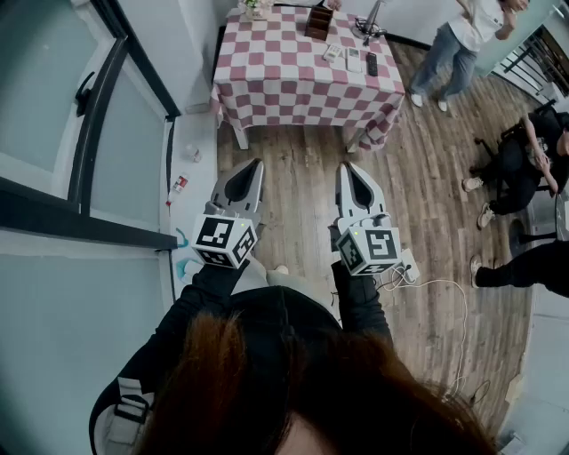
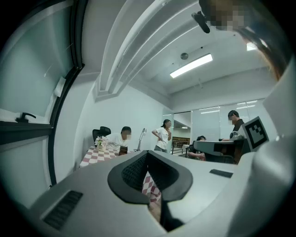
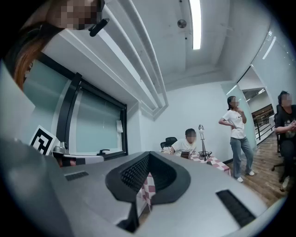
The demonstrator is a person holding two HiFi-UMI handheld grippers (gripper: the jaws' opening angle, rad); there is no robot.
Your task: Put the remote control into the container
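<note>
Right, both tongs are clenched on nothing: I hold the left gripper [image 1: 257, 165] and right gripper [image 1: 346, 167] level, side by side, aimed at the table [image 1: 267, 75] well ahead. The remote [image 1: 372, 64] lies by the table's near right corner, beside two pale flat items [image 1: 342, 56]. The container [image 1: 317, 22] stands just behind them. Bare floor [image 1: 302, 169] lies between me and the table. A person [image 1: 453, 40] stands right of it, a cable [image 1: 444, 293] trails on my right, and a bottle [image 1: 180, 184] lies by the wall.
</note>
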